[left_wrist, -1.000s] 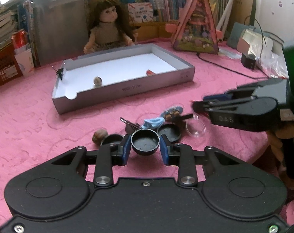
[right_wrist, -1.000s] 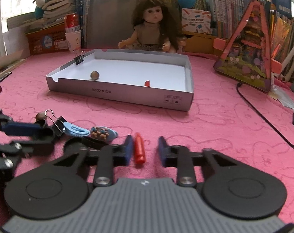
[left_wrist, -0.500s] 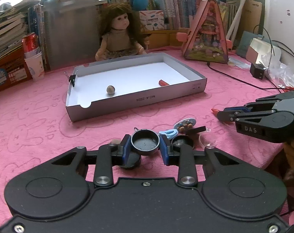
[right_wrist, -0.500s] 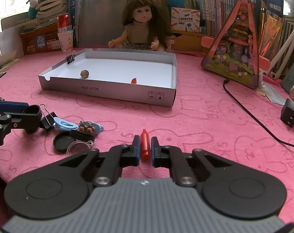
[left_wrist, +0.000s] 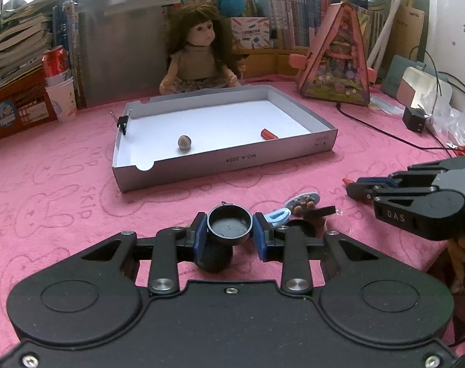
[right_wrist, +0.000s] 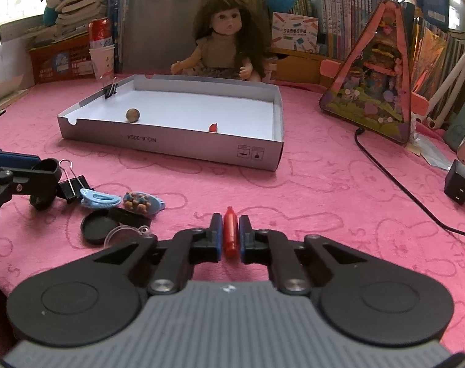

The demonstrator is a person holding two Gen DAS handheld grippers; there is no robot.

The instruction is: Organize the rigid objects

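Note:
My left gripper [left_wrist: 229, 230] is shut on a round black cap [left_wrist: 229, 222] and holds it above the pink cloth. My right gripper [right_wrist: 231, 236] is shut on a small red piece [right_wrist: 231, 234], lifted off the cloth. A grey cardboard tray [left_wrist: 232, 161] [right_wrist: 183, 147] lies ahead; inside are a brown nut [left_wrist: 184, 141] [right_wrist: 132, 114] and a red piece [left_wrist: 269, 134] [right_wrist: 213, 127]. On the cloth lie a black binder clip [right_wrist: 71, 185], a blue clip [right_wrist: 99, 197], a decorated hair clip [right_wrist: 143, 202] and a black lid [right_wrist: 99, 225].
A binder clip [right_wrist: 109, 90] grips the tray's far left wall. Behind the tray sit a doll [left_wrist: 198, 58], a pink triangular toy house [right_wrist: 376, 86], stacked books and a red can [left_wrist: 56, 64]. A black cable [right_wrist: 395, 181] and charger [right_wrist: 458, 181] lie at the right.
Both grippers rose and pulled back from the pile. The right gripper closed on the red piece and lifted it. The left gripper kept hold of the black cap.

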